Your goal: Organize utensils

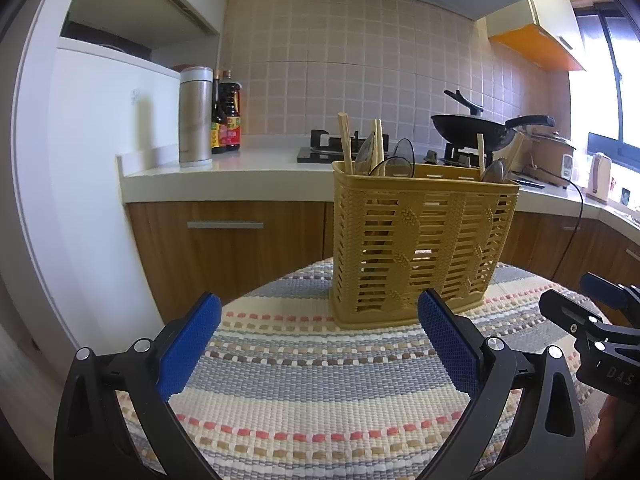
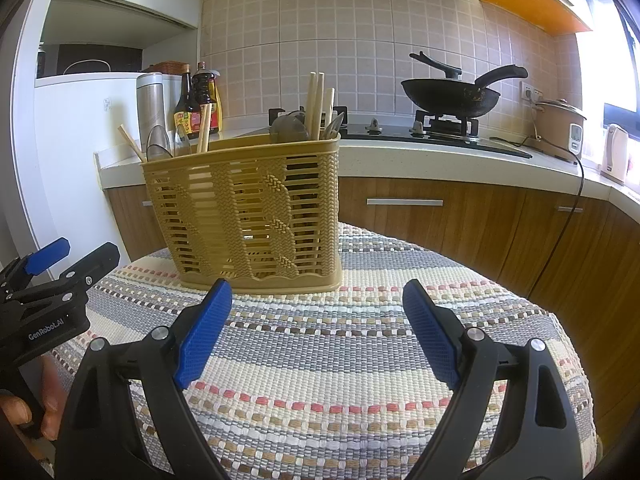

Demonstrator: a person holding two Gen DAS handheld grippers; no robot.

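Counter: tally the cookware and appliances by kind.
Wok: 1
Hob: 1
Rice cooker: 1
Kettle: 1
Total: 4

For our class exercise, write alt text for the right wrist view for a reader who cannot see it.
A yellow basket holding chopsticks and spoons stands on a striped mat. The open right claw sits just before it, holding nothing. Behind, a wok rests on the stove.
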